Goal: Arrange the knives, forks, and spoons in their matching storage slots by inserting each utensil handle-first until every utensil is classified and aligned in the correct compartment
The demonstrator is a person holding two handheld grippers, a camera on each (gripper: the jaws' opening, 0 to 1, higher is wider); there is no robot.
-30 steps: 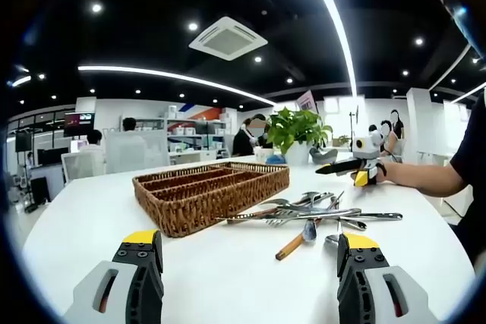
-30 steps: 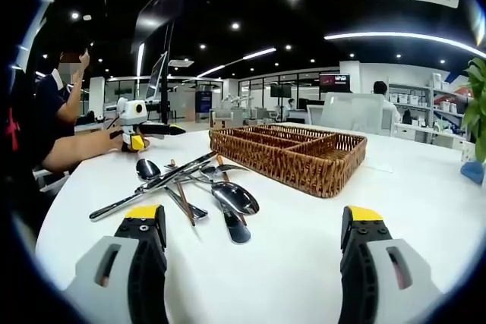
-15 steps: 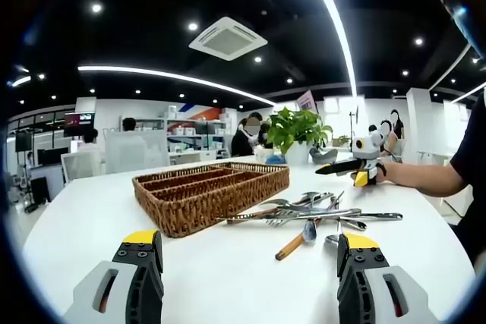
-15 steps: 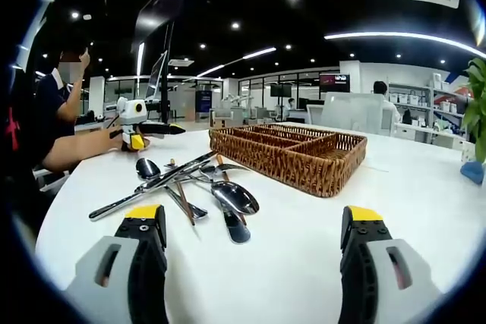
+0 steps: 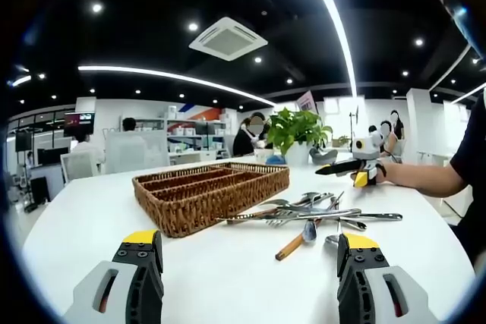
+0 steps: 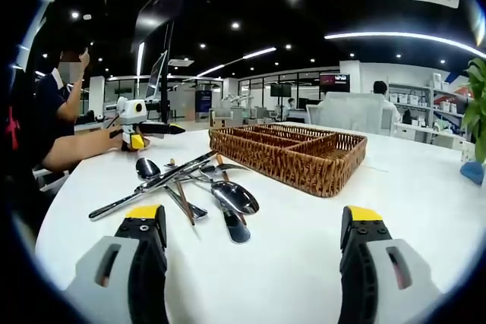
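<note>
The left claw [image 5: 247, 263] is spread wide and holds nothing, low over the white counter [image 5: 91, 218]. The right claw [image 6: 254, 259] is likewise spread and bare. Taking the wicker tray [image 5: 213, 191] as landmark: the pile of utensils [image 5: 311, 214] lies on the counter just beside its long side, apart from both claws, handles crossing one another. A potted plant [image 5: 298, 133] stands behind the tray. Past the utensils, a person's forearm [image 5: 421, 176] rests on the counter.

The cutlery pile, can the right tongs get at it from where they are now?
Probably yes: the right tongs are open, and bare white table lies between them and the cutlery pile; the wicker tray sits aside.
</note>
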